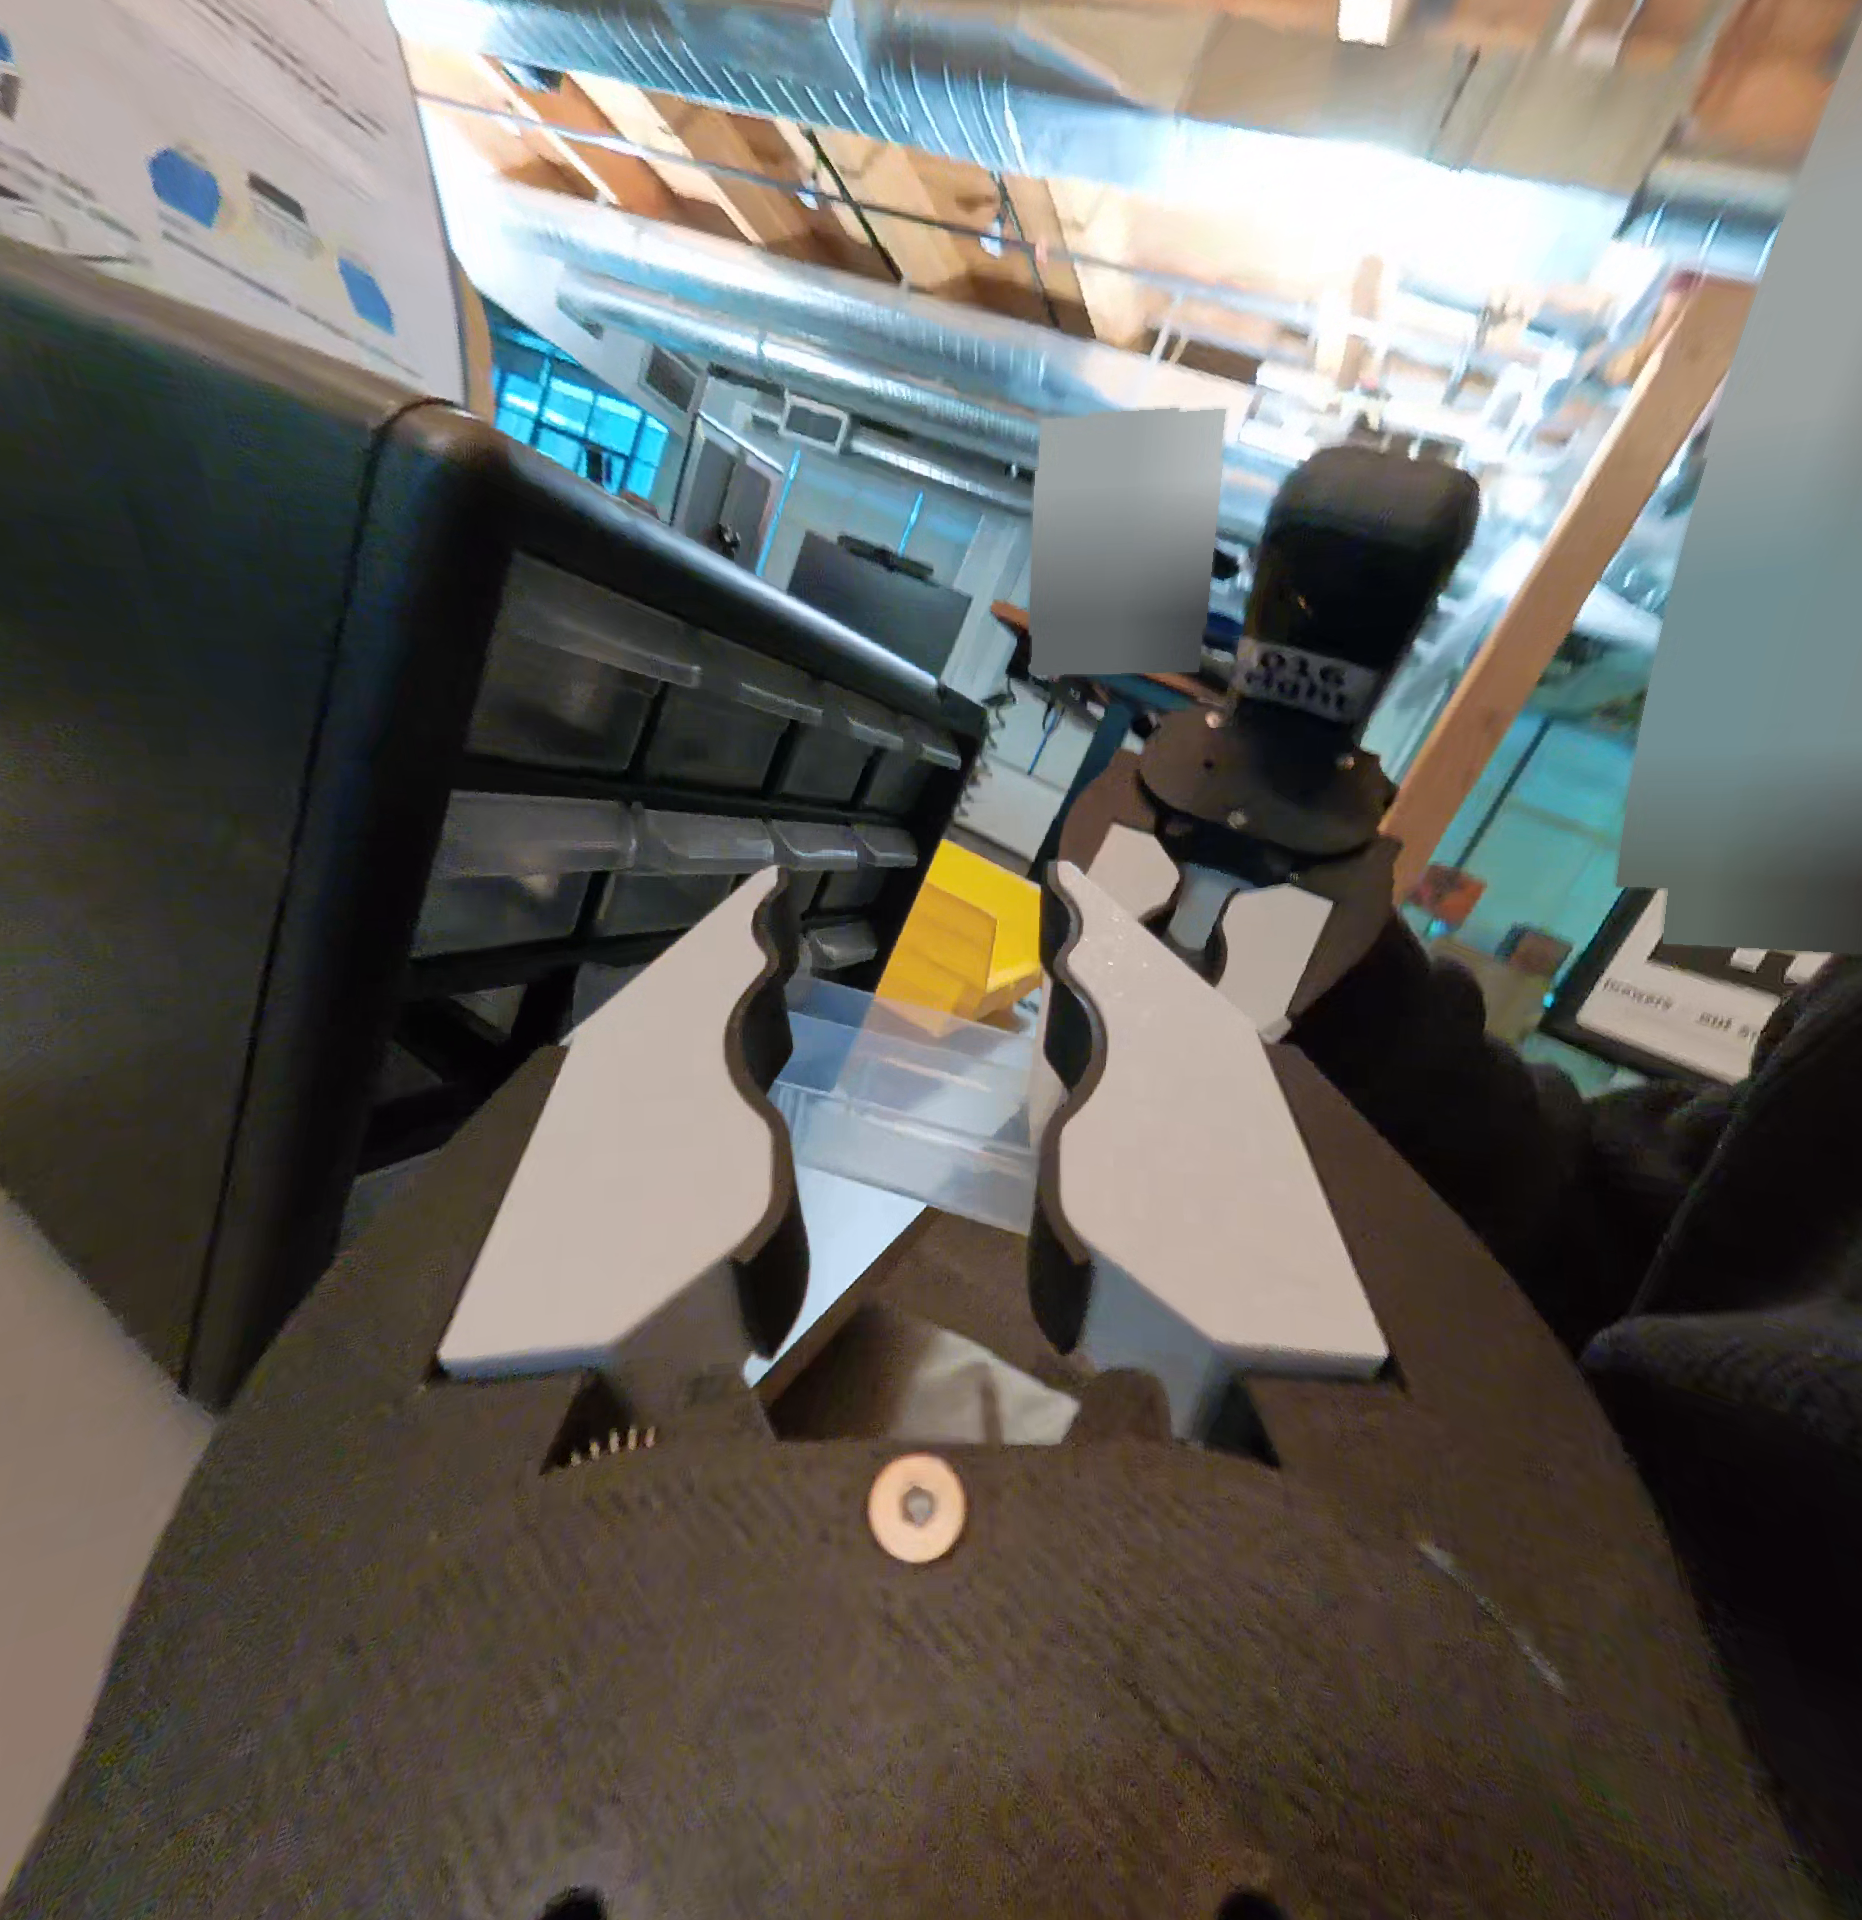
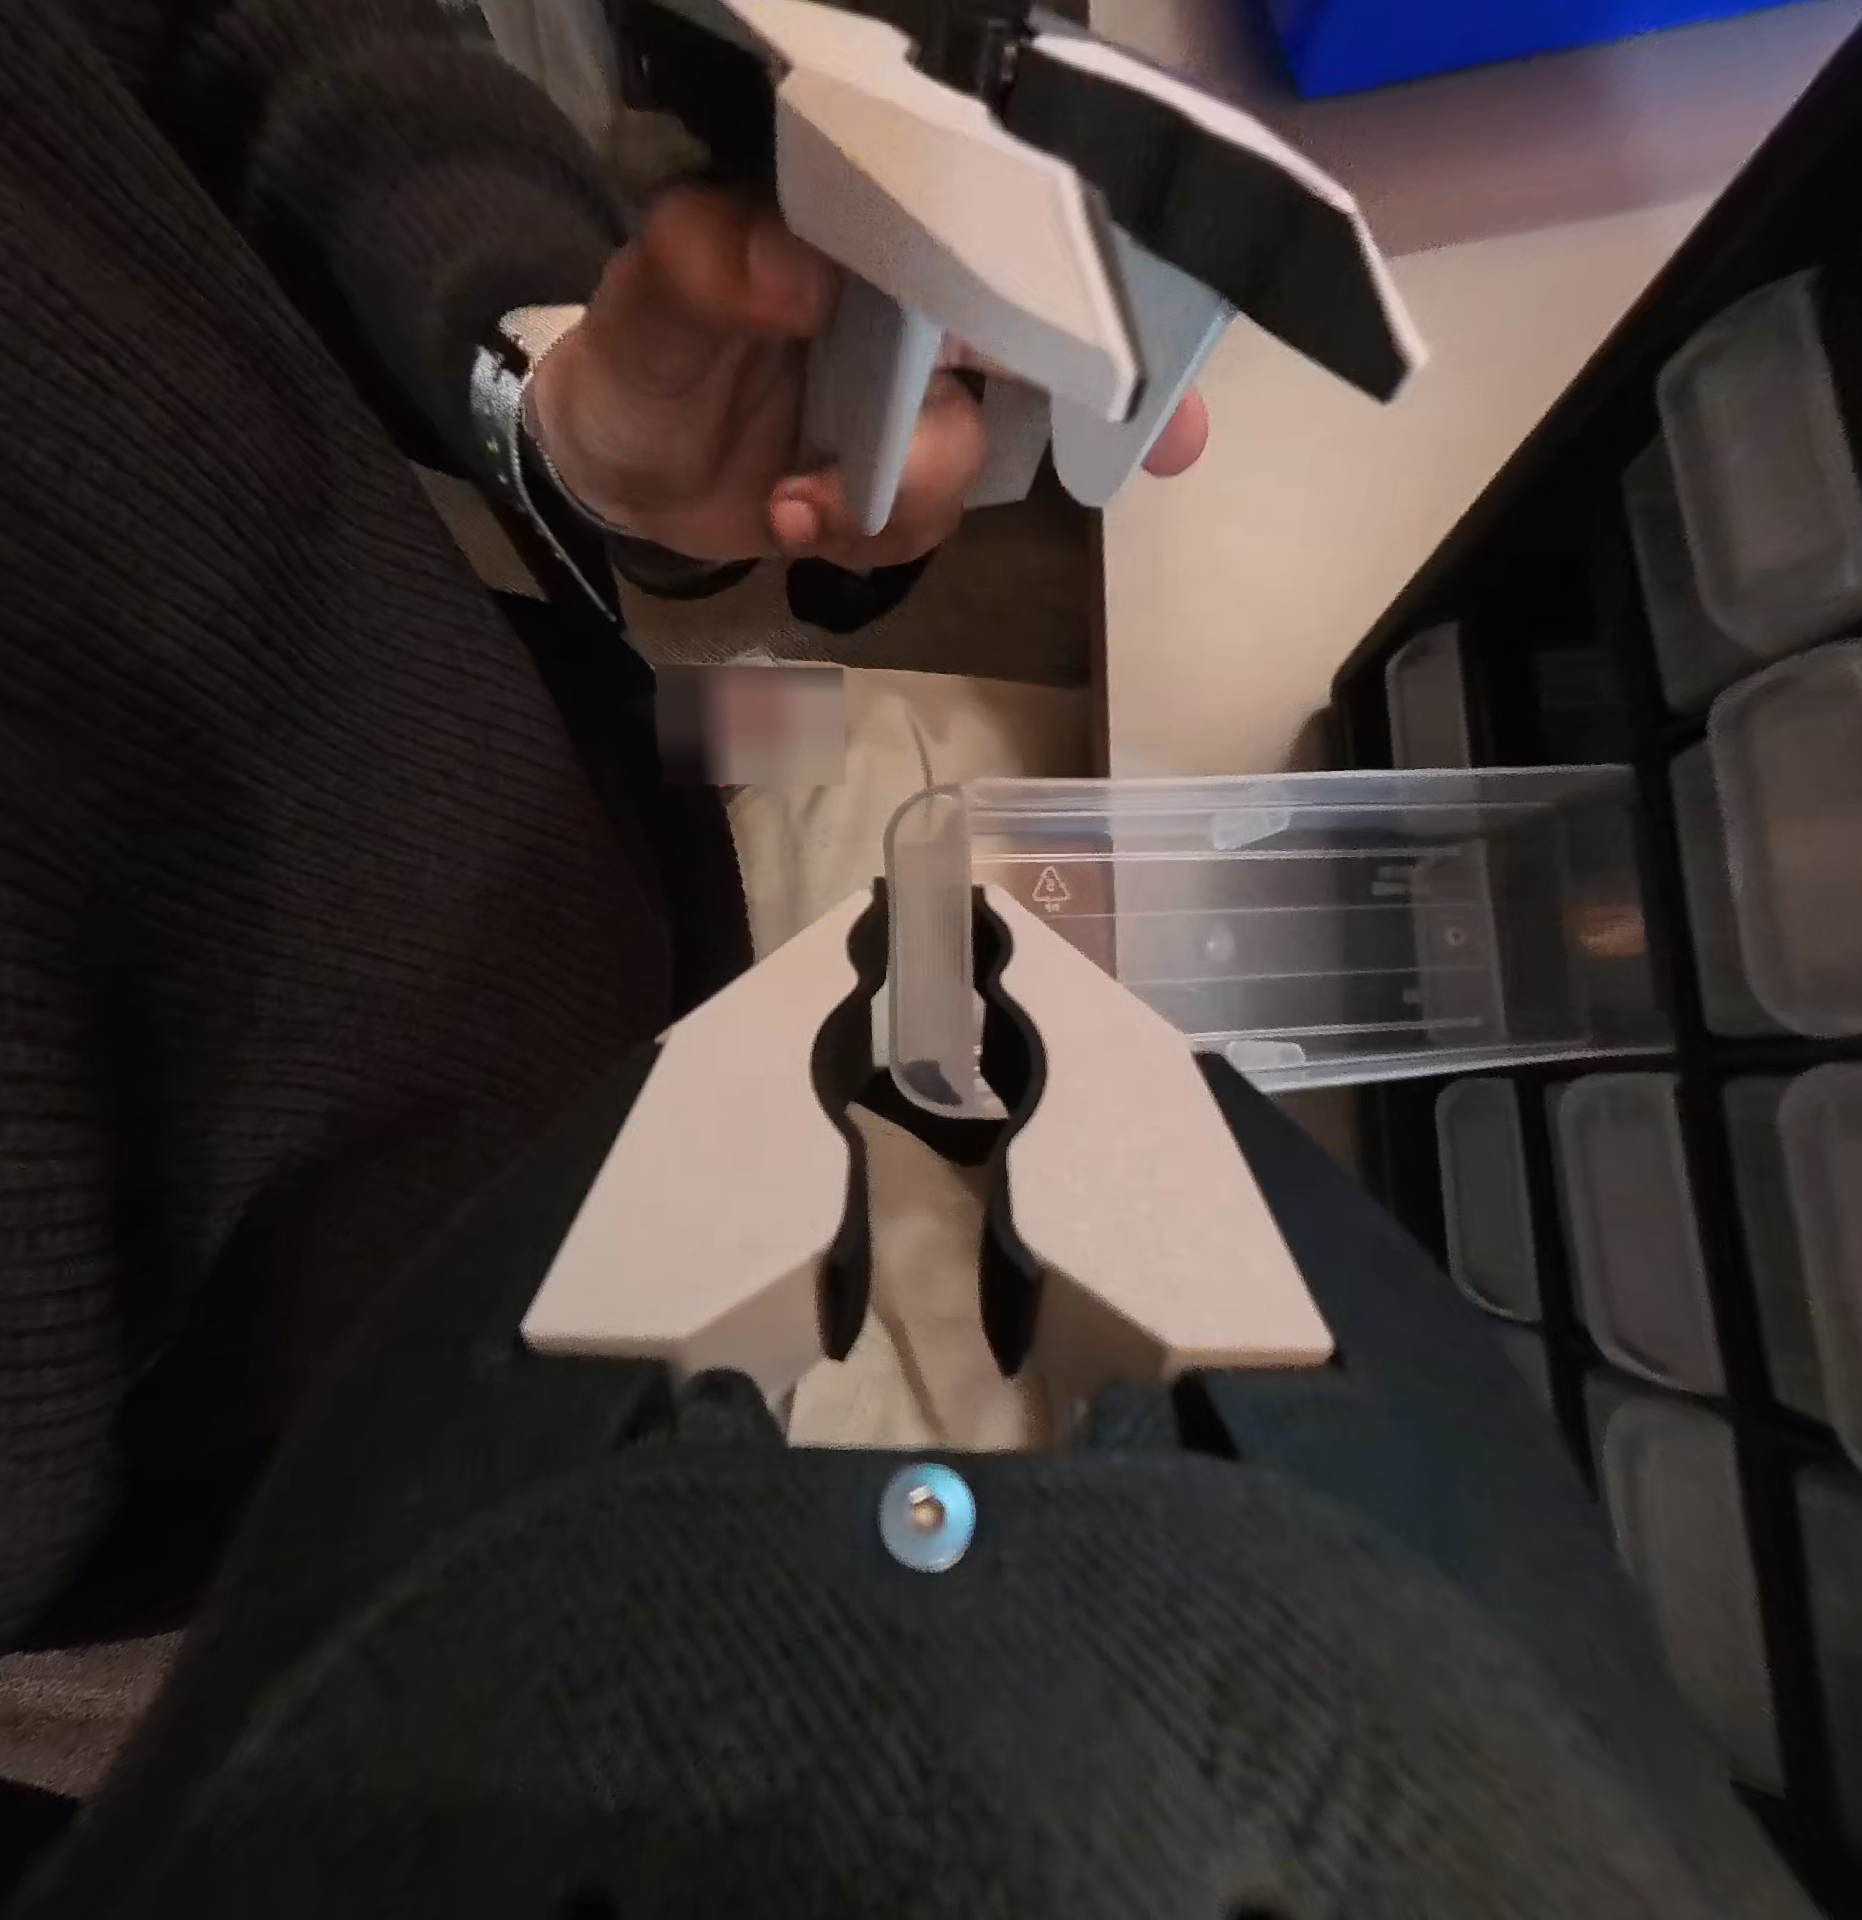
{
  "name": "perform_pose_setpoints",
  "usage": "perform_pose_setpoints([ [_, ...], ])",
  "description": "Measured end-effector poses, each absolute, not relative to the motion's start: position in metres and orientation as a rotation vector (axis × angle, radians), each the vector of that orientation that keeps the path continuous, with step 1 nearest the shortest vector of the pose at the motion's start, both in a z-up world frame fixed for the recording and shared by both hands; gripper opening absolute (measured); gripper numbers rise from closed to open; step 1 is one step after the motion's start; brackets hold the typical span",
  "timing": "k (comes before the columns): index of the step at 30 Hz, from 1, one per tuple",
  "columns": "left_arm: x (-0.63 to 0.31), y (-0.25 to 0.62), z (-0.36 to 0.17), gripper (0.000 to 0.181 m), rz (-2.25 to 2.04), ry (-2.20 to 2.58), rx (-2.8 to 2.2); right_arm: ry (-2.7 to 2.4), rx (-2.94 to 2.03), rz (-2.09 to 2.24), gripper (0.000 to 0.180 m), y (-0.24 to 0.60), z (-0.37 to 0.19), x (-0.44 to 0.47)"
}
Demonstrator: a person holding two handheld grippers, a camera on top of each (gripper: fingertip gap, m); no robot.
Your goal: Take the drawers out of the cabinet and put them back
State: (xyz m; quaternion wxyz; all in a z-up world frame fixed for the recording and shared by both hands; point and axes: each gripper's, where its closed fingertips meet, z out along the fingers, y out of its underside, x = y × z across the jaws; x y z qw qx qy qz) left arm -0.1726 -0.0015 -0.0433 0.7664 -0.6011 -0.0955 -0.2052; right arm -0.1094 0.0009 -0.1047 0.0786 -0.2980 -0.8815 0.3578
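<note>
R gripper [image 2: 929, 951] fingers pinch the front handle tab of a clear drawer [image 2: 1322, 935], which sticks most of the way out of the black cabinet [image 2: 1737, 935], rear end still in its slot. L gripper [image 1: 911, 935] fingers spread wide, holding nothing, hovering near the drawer, cabinet to its left. Yellow bin [image 1: 963, 956] beyond.
</note>
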Motion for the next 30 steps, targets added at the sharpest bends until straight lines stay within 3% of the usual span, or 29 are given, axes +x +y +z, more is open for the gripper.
perform_pose_setpoints([
  [10,-0.163,-0.003,-0.025,0.050,-0.488,-0.134,-1.240,-2.495,-1.016,1.707,0.013,-0.003,-0.064,-0.111],
  [12,-0.162,-0.015,-0.012,0.037,-0.483,-0.103,-1.156,-2.460,-1.021,1.804,0.012,-0.001,-0.055,-0.107],
  [15,-0.156,-0.039,0.009,0.000,-0.454,-0.013,-1.012,-2.429,-0.995,1.921,0.012,-0.001,-0.038,-0.092],
  [18,-0.161,-0.034,0.004,0.000,-0.271,-0.004,-1.071,-2.346,-0.936,2.000,0.012,0.006,-0.009,-0.066],
  [25,-0.172,0.000,-0.027,0.000,-0.059,-0.111,-1.291,-1.843,-1.042,1.612,0.012,0.117,0.063,-0.037],
  [30,-0.185,0.015,-0.044,0.000,-0.061,-0.179,-1.361,-1.577,-1.375,1.161,0.012,0.259,0.032,-0.046],
])
